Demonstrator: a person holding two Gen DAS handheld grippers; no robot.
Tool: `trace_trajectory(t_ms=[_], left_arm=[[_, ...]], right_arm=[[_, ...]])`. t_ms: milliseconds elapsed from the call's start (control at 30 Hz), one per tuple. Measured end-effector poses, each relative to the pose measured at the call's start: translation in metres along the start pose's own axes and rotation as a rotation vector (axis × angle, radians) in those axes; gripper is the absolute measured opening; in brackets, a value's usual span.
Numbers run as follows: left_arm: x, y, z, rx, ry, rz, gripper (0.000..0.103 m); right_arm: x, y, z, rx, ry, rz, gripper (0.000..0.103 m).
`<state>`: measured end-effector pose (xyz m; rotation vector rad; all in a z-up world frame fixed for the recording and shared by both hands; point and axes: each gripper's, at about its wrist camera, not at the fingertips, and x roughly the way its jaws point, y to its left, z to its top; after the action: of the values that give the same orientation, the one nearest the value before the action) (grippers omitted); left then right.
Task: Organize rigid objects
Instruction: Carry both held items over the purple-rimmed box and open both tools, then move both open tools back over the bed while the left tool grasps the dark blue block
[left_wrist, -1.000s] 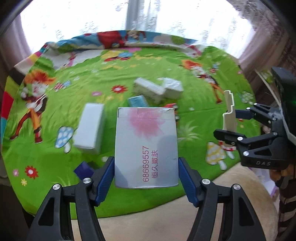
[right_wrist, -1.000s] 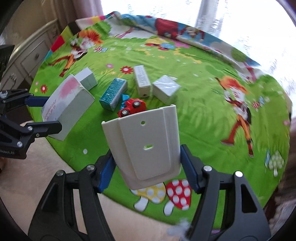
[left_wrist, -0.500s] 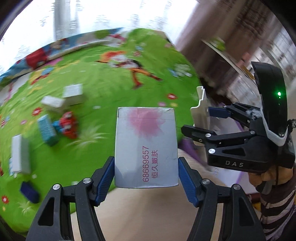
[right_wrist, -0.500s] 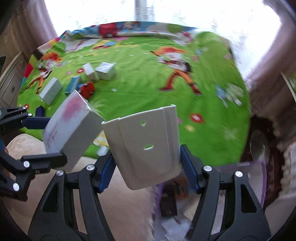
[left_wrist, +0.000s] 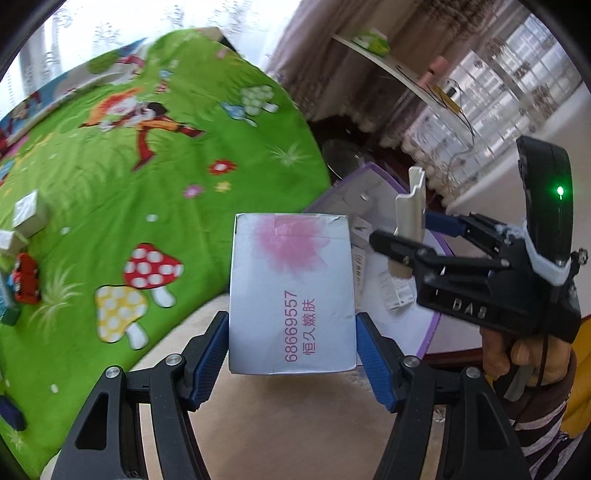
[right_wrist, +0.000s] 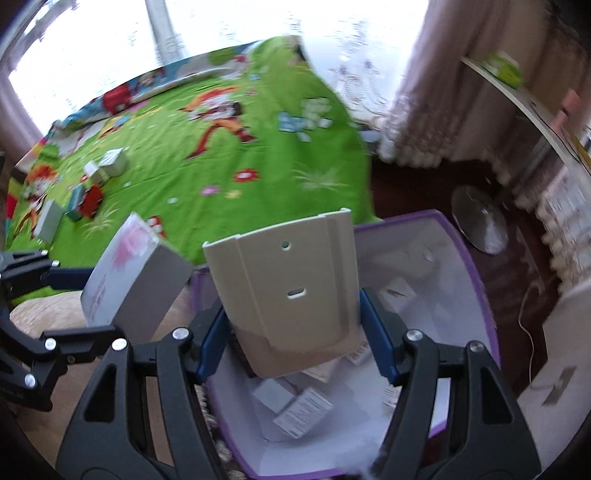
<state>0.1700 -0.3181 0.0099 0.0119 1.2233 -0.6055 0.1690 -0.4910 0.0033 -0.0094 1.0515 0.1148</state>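
My left gripper (left_wrist: 291, 343) is shut on a white box with a pink flower and pink print (left_wrist: 291, 291), held over beige carpet beside the green cartoon mat (left_wrist: 147, 155). That box (right_wrist: 129, 273) shows at the left of the right wrist view. My right gripper (right_wrist: 295, 343) is shut on a beige plastic cover with two holes (right_wrist: 291, 291). It hangs above a purple-rimmed white bin (right_wrist: 476, 280) with several small boxes inside. In the left wrist view the right gripper (left_wrist: 413, 240) and the cover (left_wrist: 410, 218) sit right of the box, before the bin (left_wrist: 432, 332).
Left on the mat are a red toy car (left_wrist: 26, 277), white boxes (left_wrist: 29, 210) and a teal box (right_wrist: 75, 199). A hand (left_wrist: 532, 354) holds the right gripper. A round metal base (right_wrist: 480, 221), lace curtains and a white shelf (left_wrist: 399, 70) stand beyond the bin.
Both grippers have swung right off the mat with their loads, rolling as they went. The purple bin has come into view under the right gripper; the mat's objects have slid to the left.
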Motion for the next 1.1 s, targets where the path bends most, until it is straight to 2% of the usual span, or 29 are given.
trace_trajectory(t_ms=[167,367,633,800,900,1100], left_arm=[[0.010,-0.012,0.004,0.005,0.016,-0.040,0.069],[0.015,-0.013,0.008,-0.019,0.026,-0.100,0.073],[-0.014,0.000,0.004,-0.027,-0.068,-0.079,0.074],[-0.034,0.024,-0.003,-0.065,-0.094,-0.022,0.074],[-0.047,0.048,-0.013,-0.126,-0.111,-0.023,0.074],[-0.082,0.107,-0.043,-0.260,-0.196,0.041,0.074]], right_arm=[[-0.003,-0.029,-0.003,0.081,0.003,-0.030,0.070],[-0.004,-0.044,-0.005,0.125,0.015,-0.042,0.070],[-0.004,-0.048,-0.004,0.151,0.028,-0.034,0.071],[-0.008,-0.041,-0.002,0.136,0.023,-0.034,0.072],[-0.011,-0.037,0.001,0.129,0.020,-0.036,0.072],[-0.014,-0.015,0.012,0.089,0.014,-0.023,0.073]])
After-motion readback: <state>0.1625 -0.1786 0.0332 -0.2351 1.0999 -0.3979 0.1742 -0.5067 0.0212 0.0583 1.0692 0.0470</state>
